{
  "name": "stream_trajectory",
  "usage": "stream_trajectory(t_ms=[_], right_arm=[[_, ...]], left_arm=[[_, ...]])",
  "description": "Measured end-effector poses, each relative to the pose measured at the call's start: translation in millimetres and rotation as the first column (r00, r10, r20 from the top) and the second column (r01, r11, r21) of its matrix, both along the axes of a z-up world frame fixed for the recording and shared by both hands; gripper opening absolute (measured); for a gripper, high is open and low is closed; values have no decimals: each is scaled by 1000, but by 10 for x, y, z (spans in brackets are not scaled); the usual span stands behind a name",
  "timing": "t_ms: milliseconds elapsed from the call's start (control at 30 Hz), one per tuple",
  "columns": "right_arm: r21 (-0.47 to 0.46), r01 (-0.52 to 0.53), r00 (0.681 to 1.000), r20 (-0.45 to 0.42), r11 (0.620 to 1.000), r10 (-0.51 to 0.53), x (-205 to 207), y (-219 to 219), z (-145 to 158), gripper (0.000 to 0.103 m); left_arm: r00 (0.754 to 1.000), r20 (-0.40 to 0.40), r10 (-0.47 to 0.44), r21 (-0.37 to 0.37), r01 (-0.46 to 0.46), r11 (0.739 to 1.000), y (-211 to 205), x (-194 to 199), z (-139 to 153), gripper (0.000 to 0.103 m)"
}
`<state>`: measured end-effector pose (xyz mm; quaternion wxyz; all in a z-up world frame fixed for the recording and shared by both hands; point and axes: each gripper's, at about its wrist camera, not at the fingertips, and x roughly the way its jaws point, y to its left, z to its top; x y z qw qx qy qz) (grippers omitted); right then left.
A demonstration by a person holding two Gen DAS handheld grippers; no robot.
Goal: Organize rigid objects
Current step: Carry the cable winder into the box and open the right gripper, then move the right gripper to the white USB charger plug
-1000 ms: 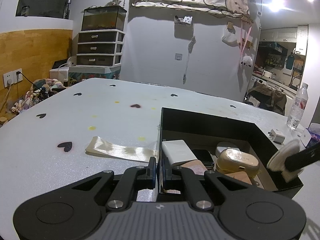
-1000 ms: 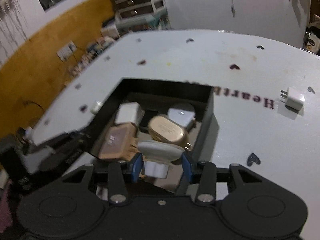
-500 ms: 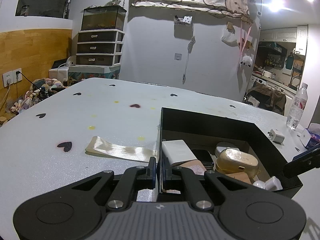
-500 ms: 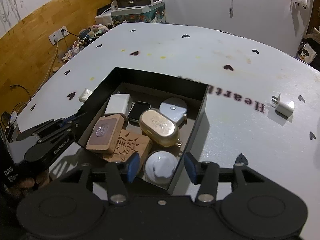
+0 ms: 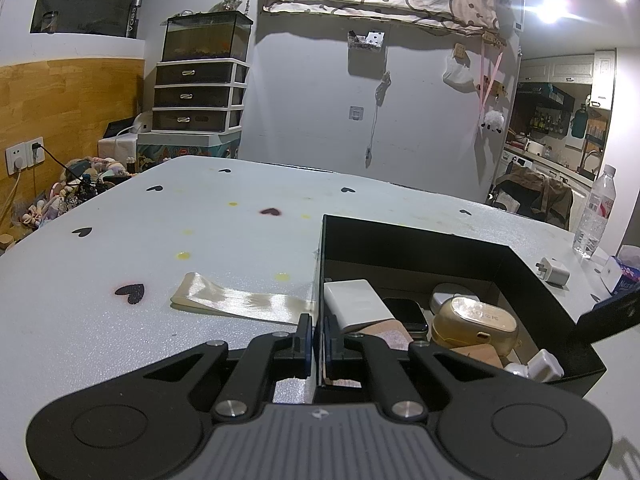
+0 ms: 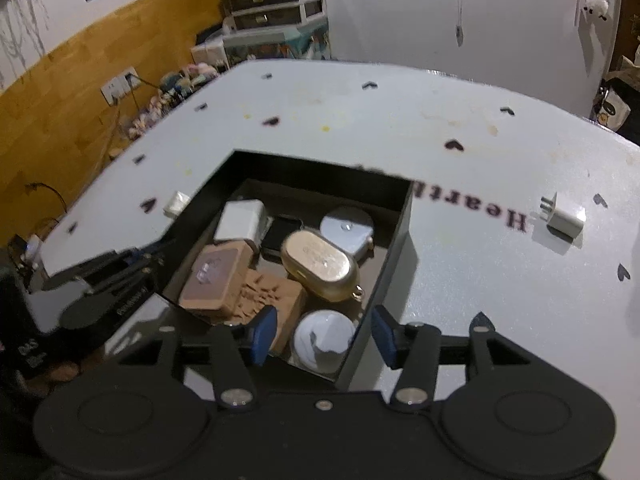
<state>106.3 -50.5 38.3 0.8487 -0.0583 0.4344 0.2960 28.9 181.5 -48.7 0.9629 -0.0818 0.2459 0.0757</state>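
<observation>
Left wrist view: the left gripper (image 5: pixel 316 338) is clenched on the black cardboard box's (image 5: pixel 412 248) near-left wall, steadying it on the white surface (image 5: pixel 168 280)

Right wrist view: the right gripper (image 6: pixel 324 338), jaws opening, is released above the round white plug adapter (image 6: pixel 324 340) lying in the box's near-right corner; a white wall charger (image 6: pixel 566 218) waits near the surface's right edge

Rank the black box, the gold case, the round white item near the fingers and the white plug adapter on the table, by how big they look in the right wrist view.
1. black box
2. gold case
3. round white item, though nearness to the camera may inflate it
4. white plug adapter
</observation>
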Motion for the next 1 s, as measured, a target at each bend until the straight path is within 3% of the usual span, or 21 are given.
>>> stream_trajectory(t_ms=[200,400,533,667,1000], right_arm=[[66,19,993,116,998,-27,-158,-107,137,61],[148,43,965,250,988,-79,-319,-260,171,75],[166,83,923,359,983,-139,-402,-334,97,87],[184,162,885,408,969,-225,-344,-418,-31,97],[169,403,750,502,900,-430,237,-771,-389,100]], left_arm=[[1000,-1,0,3,0,1000,-2,0,-2,5],[1000,-1,0,3,0,1000,-2,0,-2,5],[1000,-1,0,4,0,1000,-2,0,-1,5],[1000,-1,0,3,0,1000,-2,0,-1,5],[1000,-1,0,4,0,1000,-4,1,0,6]])
